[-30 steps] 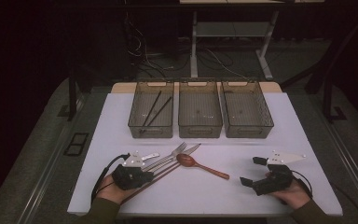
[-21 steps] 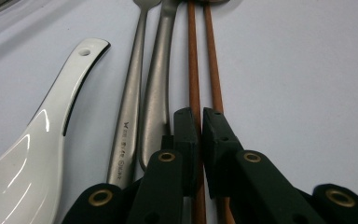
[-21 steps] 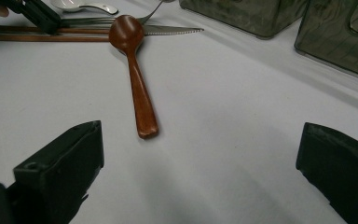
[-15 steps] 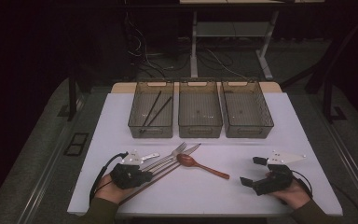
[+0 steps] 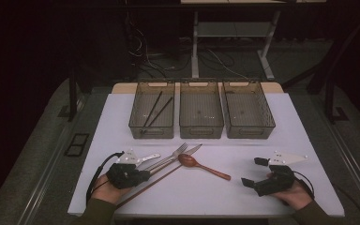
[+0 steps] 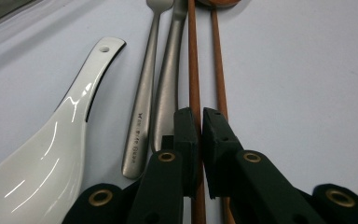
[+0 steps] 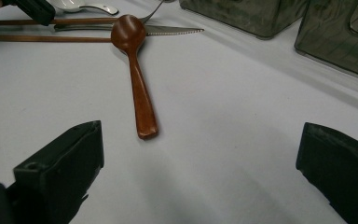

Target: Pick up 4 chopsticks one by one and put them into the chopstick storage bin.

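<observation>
Black jaws of the left hand-held gripper [image 6: 199, 122] stand almost together, pinched on one wooden chopstick [image 6: 194, 70] that runs straight up between them; its twin [image 6: 218, 70] lies just beside it on the white table [image 5: 262, 154], outside the grip as far as the left gripper view lets me judge. From above, the same left hand-held gripper [image 5: 143, 174] sits low at the near left of the table, over the near end of the cutlery pile.

Just left of the held chopstick lie a steel knife [image 6: 167, 93] and a steel fork [image 6: 142, 107], side by side, then a white ceramic soup spoon [image 6: 51, 154]. A reddish wooden spoon [image 7: 135, 70] rests with its bowl on the knife blade and its handle pointing toward the right hand-held gripper [image 7: 200, 158], which idles wide open and empty, well apart from everything.

At the far side stand three clear bins; the left bin [image 5: 136, 123] already holds two dark chopsticks [image 5: 155, 110].

My reading: sorting is under way, and the grasp on this chopstick is made but the lift not yet begun. Next comes a clean raise without dragging its twin, then a carry forward to the left bin.
</observation>
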